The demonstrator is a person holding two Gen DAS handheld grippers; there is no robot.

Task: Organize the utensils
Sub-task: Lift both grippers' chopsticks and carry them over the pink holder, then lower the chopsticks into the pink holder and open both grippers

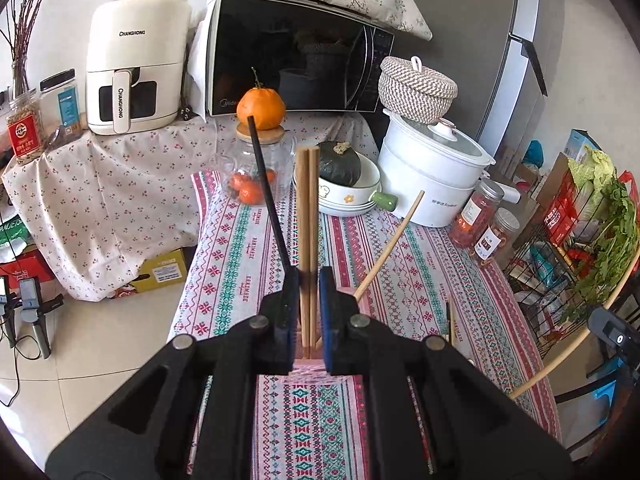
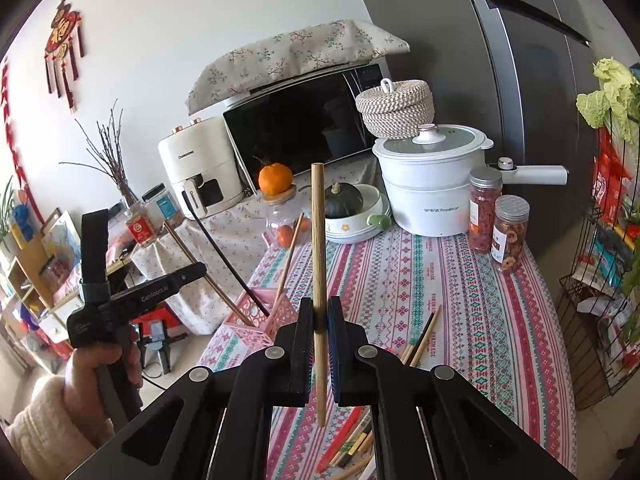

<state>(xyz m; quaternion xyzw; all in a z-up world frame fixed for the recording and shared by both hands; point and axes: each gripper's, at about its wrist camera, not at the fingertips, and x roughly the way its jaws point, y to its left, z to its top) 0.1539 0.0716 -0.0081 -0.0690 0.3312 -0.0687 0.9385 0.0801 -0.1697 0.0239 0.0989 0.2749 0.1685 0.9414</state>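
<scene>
My left gripper (image 1: 309,276) is shut on a pair of brown wooden chopsticks (image 1: 308,208) that stand upright, their lower ends in the pink slotted holder (image 1: 308,364). A black chopstick (image 1: 268,188) and a pale one (image 1: 390,244) lean out of the same holder. In the right wrist view the holder (image 2: 276,312) stands at the table's left edge, and a hand holds the left gripper (image 2: 196,270) beside it. My right gripper (image 2: 320,304) is shut on one pale wooden chopstick (image 2: 319,240), held upright above the table. Loose chopsticks (image 2: 420,340) lie on the patterned cloth.
Behind stand a glass jar (image 1: 256,172) with an orange on top, a bowl (image 1: 352,196) holding a green squash, a white electric pot (image 1: 432,176) and two snack jars (image 2: 508,232). A wire rack (image 2: 592,320) of vegetables stands on the right. More chopsticks (image 2: 352,444) lie near the front edge.
</scene>
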